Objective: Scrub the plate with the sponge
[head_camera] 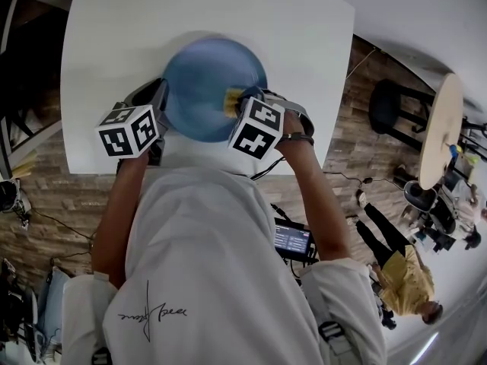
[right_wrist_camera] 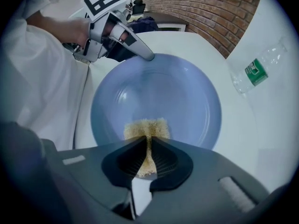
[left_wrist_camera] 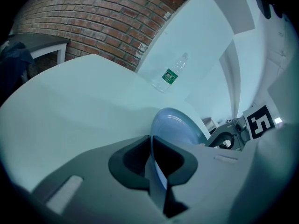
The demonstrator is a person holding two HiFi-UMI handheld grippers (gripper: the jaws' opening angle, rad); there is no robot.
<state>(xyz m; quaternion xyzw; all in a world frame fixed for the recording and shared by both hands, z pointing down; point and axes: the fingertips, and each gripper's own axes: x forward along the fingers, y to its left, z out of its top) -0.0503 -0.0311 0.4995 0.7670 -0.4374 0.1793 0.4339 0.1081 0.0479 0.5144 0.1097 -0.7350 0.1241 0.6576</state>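
**Sponge on blue plate, both grippers clamped**

The left gripper (left_wrist_camera: 150,148) has its jaws narrowed on the rim of the blue plate (right_wrist_camera: 159,97), pinching the edge at the plate's left side in the head view. The right gripper (right_wrist_camera: 148,146) squeezes the yellow sponge (right_wrist_camera: 145,129), which pokes past the jaws over the lower part of the plate. The plate sits centre frame on the white table (head_camera: 106,44). A plastic bottle (right_wrist_camera: 256,70) lies at upper right, apart from the plate.
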